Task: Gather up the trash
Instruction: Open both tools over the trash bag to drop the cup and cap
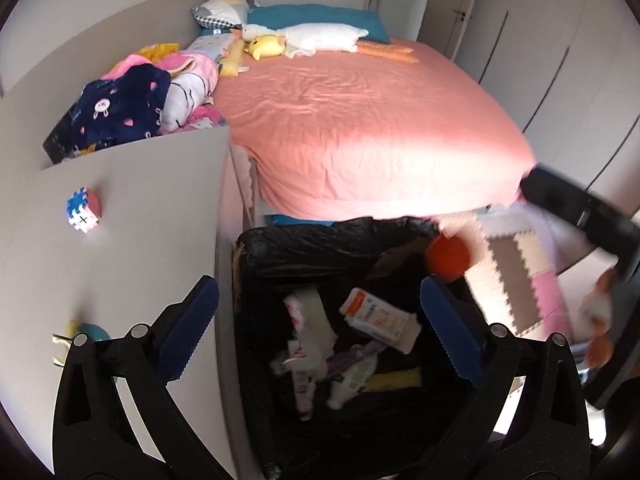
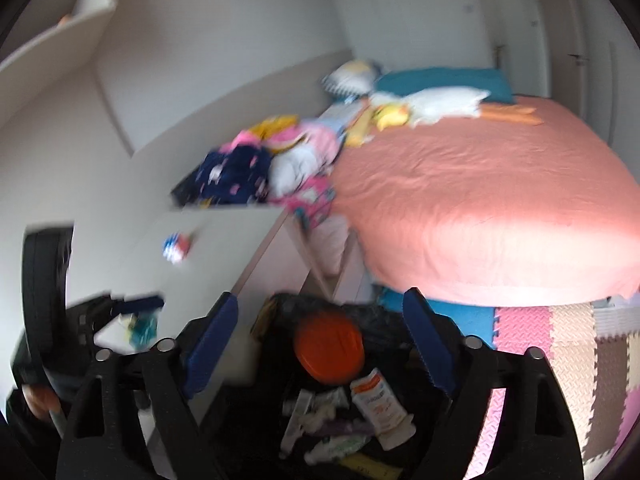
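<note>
The black-lined trash bin, holding wrappers and tubes, is seen at lower centre beside a grey cabinet top. A pink-sheeted bed fills the upper right. Both the left gripper and the right gripper are spread apart, nothing clamped.

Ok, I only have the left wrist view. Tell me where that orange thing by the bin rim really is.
Observer: In the right wrist view the orange thing appears to lie in the bin, at its far edge, just beyond a white tube.
Operator: Give me the right gripper's jaws.
Observer: The right gripper is open over the bin, and its pads press on nothing.
Operator: Check the wall over the table.
Observer: A shelf is mounted high on the wall, above and left of the table.
</note>
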A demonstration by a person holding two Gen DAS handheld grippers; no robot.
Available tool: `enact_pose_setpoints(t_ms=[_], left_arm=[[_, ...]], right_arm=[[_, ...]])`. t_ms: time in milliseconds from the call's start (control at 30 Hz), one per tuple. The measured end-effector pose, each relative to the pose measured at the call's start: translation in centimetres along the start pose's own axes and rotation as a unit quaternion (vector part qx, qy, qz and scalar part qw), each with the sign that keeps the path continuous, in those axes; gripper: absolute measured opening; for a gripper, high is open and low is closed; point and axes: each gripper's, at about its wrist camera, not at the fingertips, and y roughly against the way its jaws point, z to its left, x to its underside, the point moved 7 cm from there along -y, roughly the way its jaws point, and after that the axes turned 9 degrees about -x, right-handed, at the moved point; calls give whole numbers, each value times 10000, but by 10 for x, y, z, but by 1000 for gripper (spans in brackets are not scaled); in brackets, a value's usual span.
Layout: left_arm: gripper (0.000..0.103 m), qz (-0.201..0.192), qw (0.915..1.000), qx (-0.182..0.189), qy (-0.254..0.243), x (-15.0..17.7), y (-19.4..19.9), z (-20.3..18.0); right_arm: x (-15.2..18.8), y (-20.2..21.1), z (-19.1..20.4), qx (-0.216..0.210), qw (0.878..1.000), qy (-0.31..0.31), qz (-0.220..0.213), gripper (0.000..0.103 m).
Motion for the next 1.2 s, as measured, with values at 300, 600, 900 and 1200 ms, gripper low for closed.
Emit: enact_pose_setpoints(t_ms=[300, 600, 900, 1200], left_arm=[[97, 140, 9998, -34, 98, 6, -6, 4], [97, 190, 9994, -99, 263, 13, -4, 18], [97, 225, 9984, -268, 437, 22, 0, 45], [97, 305, 9944, -498, 886, 33, 3, 79]], right_arm=[[1, -3, -6, 10, 9999, -113, 44, 85], [2, -14, 9, -104, 9997, -1, 199, 85], [7, -33, 34, -298, 9987, 155, 381, 85], [9, -53, 61, -483, 9967, 352, 540, 85]])
